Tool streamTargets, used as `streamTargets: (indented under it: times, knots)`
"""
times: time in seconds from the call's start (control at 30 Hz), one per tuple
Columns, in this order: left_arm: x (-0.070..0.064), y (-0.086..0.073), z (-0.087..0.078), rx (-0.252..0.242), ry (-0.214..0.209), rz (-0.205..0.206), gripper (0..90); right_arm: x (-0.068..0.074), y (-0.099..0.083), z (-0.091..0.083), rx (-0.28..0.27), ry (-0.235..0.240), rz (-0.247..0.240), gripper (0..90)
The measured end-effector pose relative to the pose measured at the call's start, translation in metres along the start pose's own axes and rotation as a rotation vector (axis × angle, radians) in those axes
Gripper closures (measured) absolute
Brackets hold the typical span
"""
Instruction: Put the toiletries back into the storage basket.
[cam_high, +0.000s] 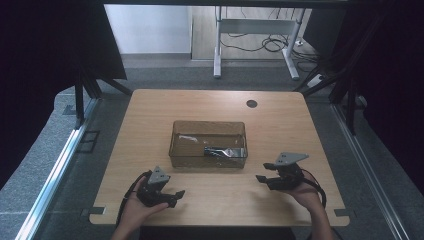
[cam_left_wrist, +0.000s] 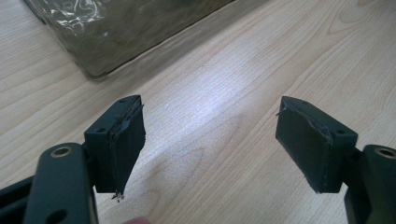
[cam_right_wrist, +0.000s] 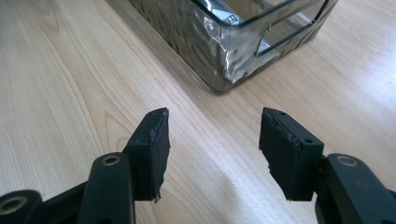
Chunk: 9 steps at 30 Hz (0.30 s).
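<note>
At the bottom of the high view two hands come in from the lower edge, each holding a gripper above the wooden table (cam_high: 150, 107): the left gripper (cam_high: 175, 196) sits at lower left of the frame, the right gripper (cam_high: 262, 172) at lower right, well apart from each other and both near the front wall of the bin. Both are released, their jaws spread with only bare wood between them; the left gripper view shows the wider gap, its pads (cam_left_wrist: 128, 149) worn and frayed at the edges, and the right gripper view shows black pads (cam_right_wrist: 156, 149) a little closer together. Just beyond them, at the middle of the high view, stands the transparent smoky-grey bin (cam_high: 207, 161), a rectangular plastic tub with rippled, glossy walls that catch the light. Its rounded corner fills the upper left of the left gripper view (cam_left_wrist: 93, 70) and the upper middle of the right gripper view (cam_right_wrist: 219, 70), where a slot handle is cut into one end wall. Inside, toward the lower right part of the bin in the high view, lies a dark elongated item (cam_high: 216, 150) with a shiny silvery wrapper or sheet beside it; what it is cannot be told. Farther up the frame a round dark cable hole (cam_high: 251, 104) marks the table's far side, and beyond the table a white desk frame (cam_high: 257, 30) stands on the floor among loose cables
</note>
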<state>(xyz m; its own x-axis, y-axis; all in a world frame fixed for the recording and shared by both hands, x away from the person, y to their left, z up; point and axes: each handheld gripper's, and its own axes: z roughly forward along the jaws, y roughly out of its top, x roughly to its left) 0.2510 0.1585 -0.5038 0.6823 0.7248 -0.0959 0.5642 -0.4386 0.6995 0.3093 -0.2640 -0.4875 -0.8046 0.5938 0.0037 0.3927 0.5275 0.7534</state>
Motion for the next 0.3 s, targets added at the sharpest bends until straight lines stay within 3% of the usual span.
streamTargets:
  times: [0.07, 0.1, 0.2, 0.3]
  knots:
    - [-0.0009, 0.0002, 0.0002, 0.001, -0.001, 0.004, 24.4, -0.0006, -0.0029, 0.003, 0.008, 0.0, 0.001, 42.9]
    - [-0.0012, 0.0001, 0.0004, 0.001, -0.001, 0.003, 24.4, -0.0001, -0.0024, 0.0025, 0.016, -0.023, -0.008, 42.7]
    - [0.0001, -0.0004, 0.0015, 0.001, -0.004, 0.002, 24.4, 0.0002, -0.0015, -0.0012, -0.041, -0.028, 0.015, 42.7]
    - [0.0008, -0.0009, 0.0032, 0.009, -0.003, 0.004, 24.4, 0.0038, -0.0013, -0.0016, -0.044, -0.053, 0.014, 39.0]
